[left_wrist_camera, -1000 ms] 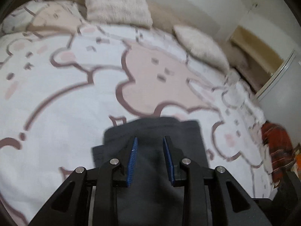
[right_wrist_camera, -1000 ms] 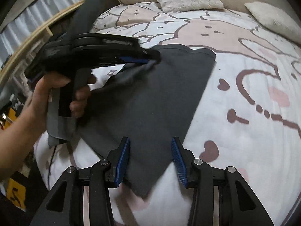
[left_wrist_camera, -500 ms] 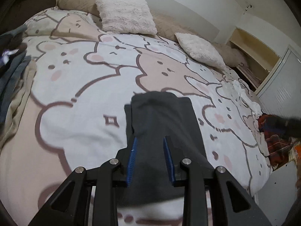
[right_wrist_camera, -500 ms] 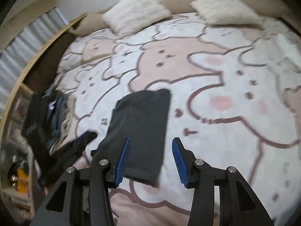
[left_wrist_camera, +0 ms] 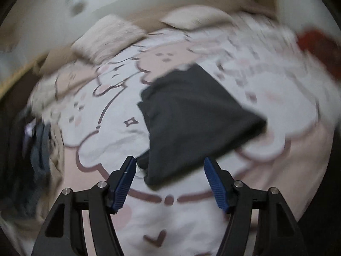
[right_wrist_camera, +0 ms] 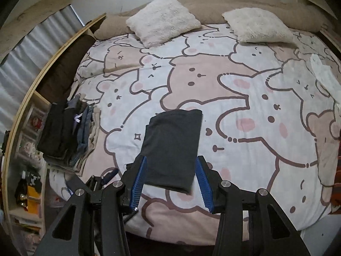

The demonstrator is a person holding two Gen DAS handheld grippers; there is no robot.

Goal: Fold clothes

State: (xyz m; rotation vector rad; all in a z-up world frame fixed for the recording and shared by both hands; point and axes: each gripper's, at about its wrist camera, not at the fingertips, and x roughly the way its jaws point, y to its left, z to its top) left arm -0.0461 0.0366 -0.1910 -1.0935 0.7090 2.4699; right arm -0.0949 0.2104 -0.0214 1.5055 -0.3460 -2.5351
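Note:
A folded dark grey garment point(right_wrist_camera: 172, 149) lies flat on the bear-print bedspread point(right_wrist_camera: 245, 111) near the front edge of the bed. It also shows in the blurred left wrist view point(left_wrist_camera: 191, 115). My right gripper point(right_wrist_camera: 170, 183) is open and empty, held above the garment's near end. My left gripper point(left_wrist_camera: 170, 183) is open wide and empty, above the bed near the garment's near corner. Part of the left gripper point(right_wrist_camera: 106, 177) shows low in the right wrist view, left of my right fingers.
A stack of folded dark and blue clothes point(right_wrist_camera: 68, 136) sits at the bed's left edge beside wooden shelves point(right_wrist_camera: 27, 153). Two fluffy white pillows point(right_wrist_camera: 164, 19) lie at the headboard. A white cloth point(right_wrist_camera: 324, 74) and a red plaid garment point(right_wrist_camera: 336, 183) lie at the right.
Both grippers have pulled back and up from the garment, which now lies folded on the bed. The left gripper has opened wider and swung quickly, blurring its view.

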